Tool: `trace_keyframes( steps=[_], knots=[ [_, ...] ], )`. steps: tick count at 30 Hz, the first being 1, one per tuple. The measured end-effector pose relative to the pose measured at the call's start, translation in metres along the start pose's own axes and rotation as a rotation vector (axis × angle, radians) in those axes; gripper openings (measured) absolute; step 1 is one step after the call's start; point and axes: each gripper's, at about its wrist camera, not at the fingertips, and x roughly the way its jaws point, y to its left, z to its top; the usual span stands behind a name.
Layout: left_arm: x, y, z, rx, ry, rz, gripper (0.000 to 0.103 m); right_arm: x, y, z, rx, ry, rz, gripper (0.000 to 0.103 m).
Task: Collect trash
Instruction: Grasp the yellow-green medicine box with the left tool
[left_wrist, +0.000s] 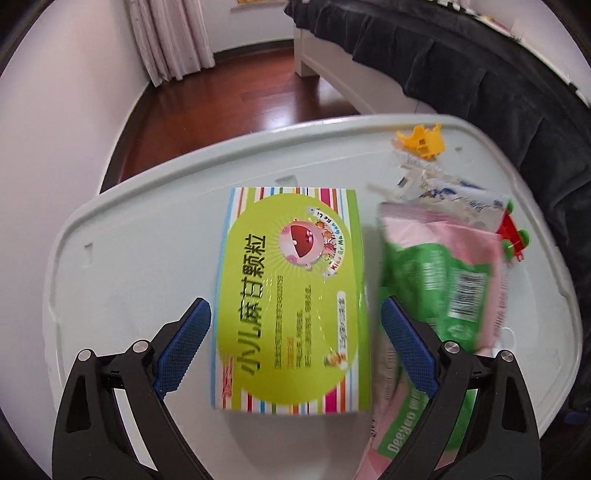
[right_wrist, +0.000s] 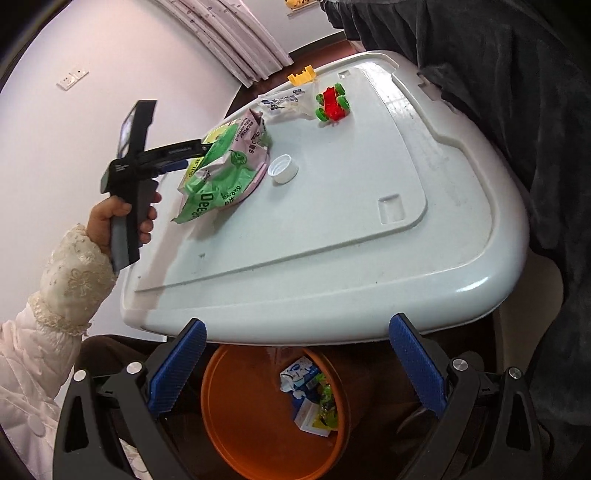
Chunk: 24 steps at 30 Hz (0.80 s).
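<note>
A green striped medicine box lies flat on the white table. My left gripper is open, its blue fingers on either side of the box's near half. A pink and green wrapper lies right of it, also in the right wrist view, where the left gripper's tips are hidden behind the wrapper. My right gripper is open and empty, above an orange bin holding several pieces of trash below the table's near edge.
A white bottle cap, a red and green toy car, a yellow toy piece and a white and blue wrapper lie on the table. A dark cloth hangs at the right.
</note>
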Motion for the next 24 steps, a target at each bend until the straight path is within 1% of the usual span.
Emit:
trace_keyframes(
  steps=[1, 2, 6, 8, 11, 12, 13, 15, 16, 18, 21, 24],
  knots=[
    [0.005, 0.000, 0.002, 0.005, 0.014, 0.018, 0.091, 0.000, -0.001, 0.000, 0.002, 0.002, 0.003, 0.098],
    [0.008, 0.001, 0.003, -0.001, 0.023, 0.020, 0.091, 0.001, -0.001, 0.000, 0.005, 0.002, 0.000, 0.098],
    [0.027, 0.011, 0.004, -0.067, 0.073, -0.001, 0.093, -0.001, -0.003, 0.000, 0.019, -0.005, 0.001, 0.098],
    [0.033, 0.014, 0.001, -0.084, 0.087, -0.018, 0.094, -0.003, -0.002, 0.000, 0.013, -0.009, 0.001, 0.098],
    [0.032, 0.015, -0.004, -0.089, 0.061, -0.018, 0.093, -0.006, 0.000, -0.002, 0.010, -0.018, 0.006, 0.098],
    [0.030, 0.015, -0.005, -0.090, 0.055, -0.020, 0.091, -0.007, 0.001, -0.002, 0.009, -0.019, 0.004, 0.098],
    [0.028, 0.015, -0.006, -0.089, 0.043, -0.029, 0.083, -0.008, 0.001, -0.003, 0.008, -0.021, 0.002, 0.098],
    [0.025, 0.015, -0.008, -0.090, 0.042, -0.021, 0.083, -0.010, 0.003, -0.004, 0.003, -0.023, 0.005, 0.098],
    [0.024, 0.016, -0.010, -0.094, 0.042, -0.029, 0.083, -0.011, 0.004, -0.004, -0.001, -0.024, 0.000, 0.098],
    [0.020, 0.017, -0.016, -0.101, 0.026, -0.013, 0.083, -0.012, 0.007, -0.003, -0.007, -0.025, 0.005, 0.098],
    [0.015, 0.022, -0.023, -0.138, 0.021, -0.024, 0.083, -0.013, 0.010, -0.002, -0.016, -0.028, 0.004, 0.098],
    [0.008, 0.024, -0.027, -0.140, 0.011, -0.017, 0.083, -0.015, 0.011, -0.003, -0.011, -0.029, 0.013, 0.098]
  ],
)
